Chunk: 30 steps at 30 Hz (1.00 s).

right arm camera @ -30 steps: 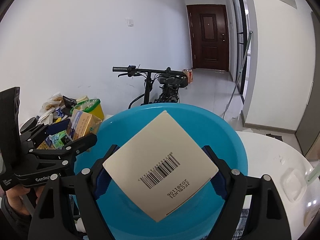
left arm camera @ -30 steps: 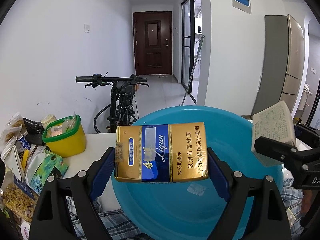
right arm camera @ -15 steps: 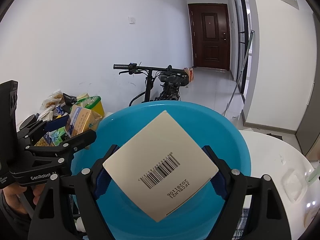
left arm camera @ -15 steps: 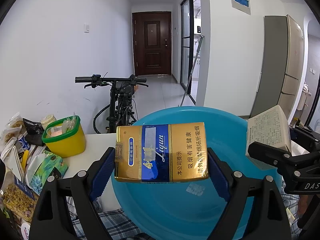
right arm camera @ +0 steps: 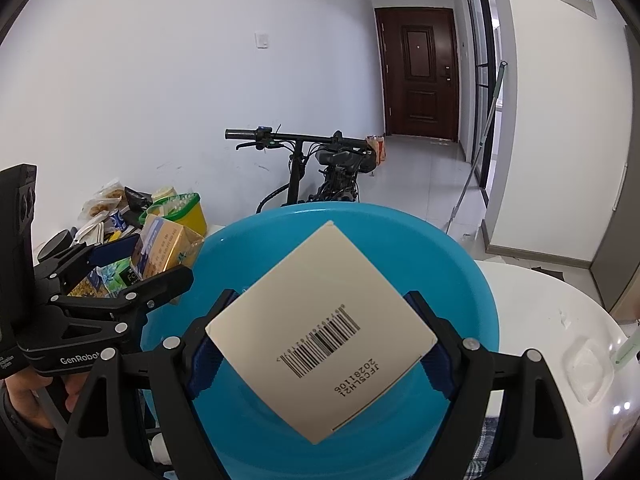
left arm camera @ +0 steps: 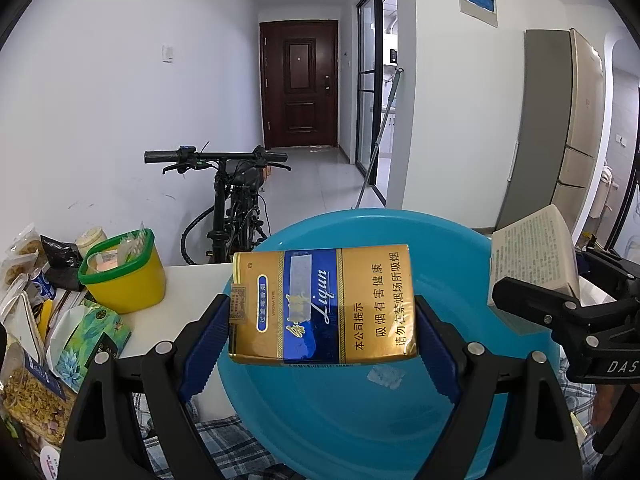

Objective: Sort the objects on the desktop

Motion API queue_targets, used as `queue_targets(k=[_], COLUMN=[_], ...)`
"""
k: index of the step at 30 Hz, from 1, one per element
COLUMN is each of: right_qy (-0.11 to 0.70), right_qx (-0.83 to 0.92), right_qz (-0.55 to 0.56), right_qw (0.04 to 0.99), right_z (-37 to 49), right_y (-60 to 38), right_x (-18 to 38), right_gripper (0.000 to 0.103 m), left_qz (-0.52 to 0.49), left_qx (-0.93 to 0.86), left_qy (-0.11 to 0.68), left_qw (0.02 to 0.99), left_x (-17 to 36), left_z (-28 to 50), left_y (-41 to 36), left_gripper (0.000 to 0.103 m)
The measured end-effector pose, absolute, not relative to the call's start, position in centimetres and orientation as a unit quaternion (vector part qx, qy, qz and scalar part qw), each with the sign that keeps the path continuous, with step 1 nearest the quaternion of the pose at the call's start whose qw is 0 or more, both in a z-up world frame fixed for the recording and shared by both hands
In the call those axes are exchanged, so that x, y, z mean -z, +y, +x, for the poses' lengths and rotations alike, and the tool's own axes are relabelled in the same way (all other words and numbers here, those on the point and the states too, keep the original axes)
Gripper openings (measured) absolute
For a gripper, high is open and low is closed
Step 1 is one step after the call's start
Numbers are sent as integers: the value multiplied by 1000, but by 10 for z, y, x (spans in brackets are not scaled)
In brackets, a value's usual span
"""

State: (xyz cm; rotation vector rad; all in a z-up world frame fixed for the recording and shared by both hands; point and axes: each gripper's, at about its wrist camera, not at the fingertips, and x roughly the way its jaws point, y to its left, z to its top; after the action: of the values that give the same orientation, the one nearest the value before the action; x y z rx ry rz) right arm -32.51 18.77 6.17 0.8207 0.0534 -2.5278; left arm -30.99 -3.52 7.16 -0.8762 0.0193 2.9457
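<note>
Over the round blue plastic basin (left arm camera: 360, 408), the left gripper (left arm camera: 322, 332) clamps a gold-and-blue cigarette carton (left arm camera: 322, 306); the right gripper (right arm camera: 320, 354) clamps a beige barcoded box (right arm camera: 320, 332).

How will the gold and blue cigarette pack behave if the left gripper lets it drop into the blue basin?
The cigarette pack looks like thin card, so probably light and stiff, though hard squeezing may dent it. Its flat faces suggest it would land and slide, not roll. The blue basin looks smooth inside, so it may slip towards the middle.
</note>
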Motion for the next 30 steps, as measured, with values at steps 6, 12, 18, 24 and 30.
queue_targets(k=[6,12,18,24,30], right_qy=[18,17,15,18,20], right_qx=[923,924,923,923,922], right_qz=[300,299,303,305,305], right_qw=[239,239,236,235,237], right_z=[-326,-327,-329,-330,-330], right_y=[188,188,191,189,187], right_x=[-63,-63,-61,-59,-58], right_gripper=[81,81,81,81,81], left_qz=[-288,-286,-299,-312,-311], left_qx=[-957,-958,-954,-949,-949], left_qy=[8,8,16,48,43], left_qw=[33,32,28,-9,-2], left_x=[-71,-71,-67,-58,-57], left_z=[-311,-312,-316,-322,-321], left_y=[-36,-37,-39,-38,-39], left_gripper=[89,89,96,103,103])
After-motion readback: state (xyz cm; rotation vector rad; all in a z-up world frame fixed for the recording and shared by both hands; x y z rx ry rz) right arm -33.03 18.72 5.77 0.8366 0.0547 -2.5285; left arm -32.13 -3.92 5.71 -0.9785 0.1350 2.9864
